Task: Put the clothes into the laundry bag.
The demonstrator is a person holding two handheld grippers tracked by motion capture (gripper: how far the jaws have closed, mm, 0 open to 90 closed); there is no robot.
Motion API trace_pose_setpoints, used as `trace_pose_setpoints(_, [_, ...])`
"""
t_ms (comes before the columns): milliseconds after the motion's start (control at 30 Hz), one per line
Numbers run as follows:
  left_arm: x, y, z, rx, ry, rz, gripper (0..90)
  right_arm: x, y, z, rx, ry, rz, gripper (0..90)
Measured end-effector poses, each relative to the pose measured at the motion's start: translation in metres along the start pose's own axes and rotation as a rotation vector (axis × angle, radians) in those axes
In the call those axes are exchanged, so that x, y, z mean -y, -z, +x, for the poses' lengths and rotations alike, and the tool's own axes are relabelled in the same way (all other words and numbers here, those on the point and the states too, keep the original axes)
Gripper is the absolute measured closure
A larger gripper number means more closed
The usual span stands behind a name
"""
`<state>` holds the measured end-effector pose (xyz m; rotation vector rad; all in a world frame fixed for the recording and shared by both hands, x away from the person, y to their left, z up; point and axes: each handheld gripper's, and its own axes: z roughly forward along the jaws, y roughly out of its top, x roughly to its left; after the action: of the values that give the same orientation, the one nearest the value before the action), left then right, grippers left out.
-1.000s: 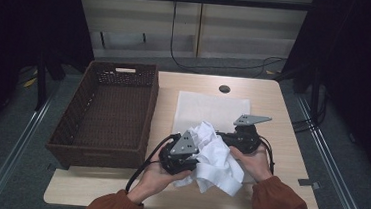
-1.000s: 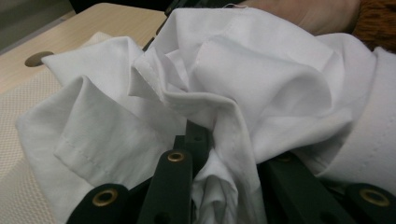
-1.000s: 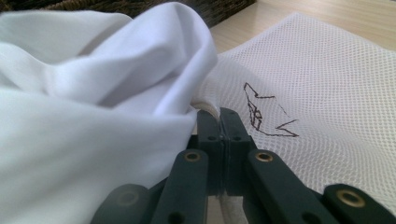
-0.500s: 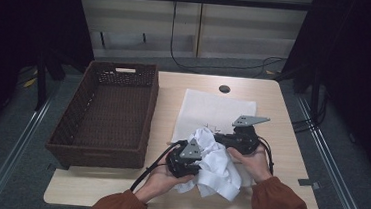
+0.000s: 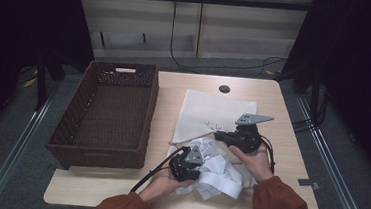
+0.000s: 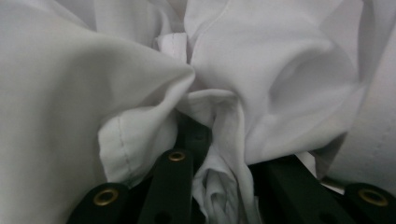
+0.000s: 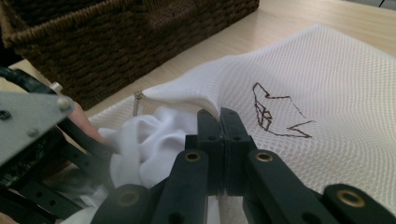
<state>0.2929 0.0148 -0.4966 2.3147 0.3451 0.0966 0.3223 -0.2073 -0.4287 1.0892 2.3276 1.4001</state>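
Observation:
A white mesh bag (image 5: 208, 114) with a dark stitched mark lies flat on the table. A crumpled white cloth (image 5: 221, 170) sits at the bag's near edge, in front of its opening. My left gripper (image 5: 198, 161) is shut on a fold of this cloth (image 6: 261, 70), which bunches between its jaws (image 6: 219, 140). My right gripper (image 5: 217, 135) is shut on the bag's open edge, lifting it a little. In the right gripper view its jaws (image 7: 219, 114) pinch the mesh hem (image 7: 187, 95), with the cloth (image 7: 154, 135) just below and the left gripper (image 7: 32, 140) at the left.
A dark wicker basket (image 5: 97, 150) stands on the left part of the table, close to my left hand. A round cable hole (image 5: 224, 89) lies at the far side of the table (image 5: 283, 107). Cables trail from both grippers toward the person.
My left hand has sunk toward the table and the near edge, carrying the cloth down with it. More of the mesh bag now lies uncovered. The right gripper has stayed in place.

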Motion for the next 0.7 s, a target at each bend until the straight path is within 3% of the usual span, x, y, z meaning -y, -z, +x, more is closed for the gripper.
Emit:
trace_pose_setpoints(33, [0.001, -0.001, 0.000, 0.006, 0.018, -0.017, 79.0, -0.001, 0.002, 0.000, 0.001, 0.001, -0.008, 88.5])
trace_pose_setpoints(100, [0.001, 0.000, -0.002, -0.013, 0.009, -0.004, 78.7, -0.002, 0.004, 0.001, 0.000, 0.005, -0.013, 88.5])
trace_pose_setpoints(233, [0.000, 0.002, -0.002, -0.010, 0.021, -0.030, 74.3, 0.001, 0.000, 0.002, -0.003, 0.008, 0.004, 88.5])
trace_pose_setpoints(333, [-0.002, 0.006, -0.003, -0.019, 0.033, -0.035, 66.8, 0.003, -0.004, 0.002, -0.004, 0.011, 0.020, 88.5])
trace_pose_setpoints(467, [-0.005, 0.015, -0.007, -0.014, 0.032, -0.043, 50.0, 0.004, -0.005, 0.003, -0.003, 0.012, 0.024, 88.4])
trace_pose_setpoints(700, [-0.007, 0.034, -0.013, -0.043, 0.006, -0.072, 28.5, 0.005, -0.005, 0.001, -0.001, 0.011, 0.028, 88.4])
